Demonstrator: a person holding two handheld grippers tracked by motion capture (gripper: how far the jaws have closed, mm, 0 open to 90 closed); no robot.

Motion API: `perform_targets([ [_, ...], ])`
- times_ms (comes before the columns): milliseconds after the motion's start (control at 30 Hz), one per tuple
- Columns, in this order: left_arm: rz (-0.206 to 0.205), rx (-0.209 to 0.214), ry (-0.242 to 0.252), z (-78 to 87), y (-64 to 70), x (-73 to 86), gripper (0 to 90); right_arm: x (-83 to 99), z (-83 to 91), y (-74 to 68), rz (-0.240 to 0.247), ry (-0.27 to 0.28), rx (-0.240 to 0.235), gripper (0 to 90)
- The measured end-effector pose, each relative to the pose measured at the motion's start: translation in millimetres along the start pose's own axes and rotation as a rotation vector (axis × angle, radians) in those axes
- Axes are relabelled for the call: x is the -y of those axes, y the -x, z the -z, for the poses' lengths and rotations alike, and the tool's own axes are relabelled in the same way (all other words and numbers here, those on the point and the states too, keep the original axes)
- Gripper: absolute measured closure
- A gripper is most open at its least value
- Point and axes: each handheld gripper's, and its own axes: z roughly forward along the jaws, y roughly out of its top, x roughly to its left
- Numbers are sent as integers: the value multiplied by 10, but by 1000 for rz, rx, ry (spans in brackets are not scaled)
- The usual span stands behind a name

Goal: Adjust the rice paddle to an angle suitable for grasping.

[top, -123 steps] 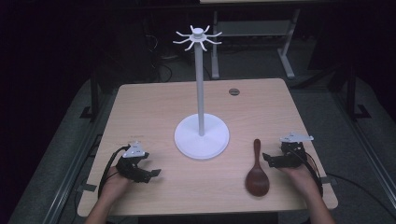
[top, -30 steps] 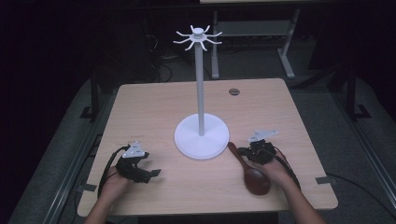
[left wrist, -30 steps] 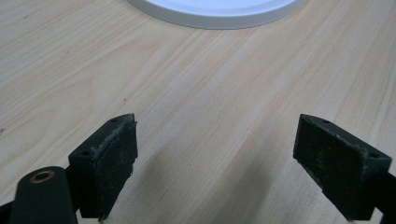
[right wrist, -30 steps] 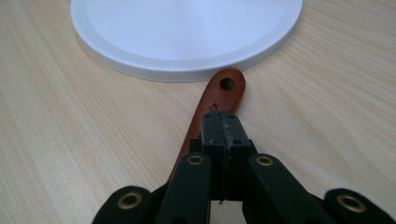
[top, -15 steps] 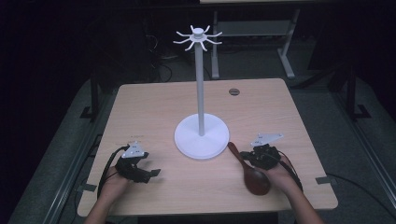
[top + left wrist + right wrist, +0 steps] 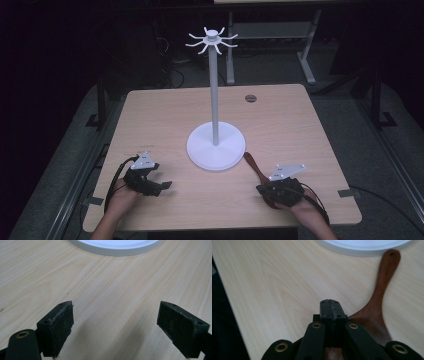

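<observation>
A dark wooden spoon (image 6: 252, 167) lies on the table in front of the right side of a white stand's round base (image 6: 216, 147). Its handle end (image 6: 392, 255) almost touches that base (image 6: 364, 245). My right gripper (image 6: 265, 192) is over the spoon's bowl (image 6: 372, 317), jaws pressed together with nothing visible between them (image 6: 330, 306). At the front left my left gripper (image 6: 162, 186) rests low over bare wood, its jaws wide apart (image 6: 115, 330) and holding nothing. The stand's pole (image 6: 214, 90) rises to a ring of hooks (image 6: 212, 40).
The stand's base (image 6: 115, 245) lies just ahead of the left jaws. A small round grommet (image 6: 250, 98) sits in the tabletop at the far right. The table's front edge runs just behind both hands, and dark floor with cables surrounds the table.
My right gripper came in from the right onto the spoon's bowl, then drew back toward the front edge. The spoon's handle swung left toward the stand's base. The left gripper stayed still.
</observation>
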Motion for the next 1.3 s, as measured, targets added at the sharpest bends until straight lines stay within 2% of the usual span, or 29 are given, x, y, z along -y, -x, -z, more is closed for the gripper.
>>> perform_targets([
  [167, 6, 0, 6, -2, 5, 0, 133, 87, 15, -68, 0, -25, -5, 896],
  [267, 7, 0, 4, -3, 6, -1, 133, 131, 38, -69, -18, -28, -21, 896],
  [433, 11, 0, 8, 0, 14, -1, 133, 136, 49, -45, -25, -33, -13, 896],
  [500, -1, -2, 3, 2, -1, 1, 133, 151, 57, -9, -21, -34, -4, 896],
  [667, 10, 2, 6, -5, 12, -1, 133, 180, 92, 76, -34, -32, 17, 896],
  [800, 8, 0, 4, -6, 6, -1, 133, 211, 90, 139, -33, -60, 42, 896],
  [1033, 7, 0, 3, -10, 4, -1, 133, 232, 139, 222, -41, -44, 59, 896],
  [1300, -1, 0, -3, -8, -3, -1, 133, 277, 202, 350, -81, -39, 74, 896],
])
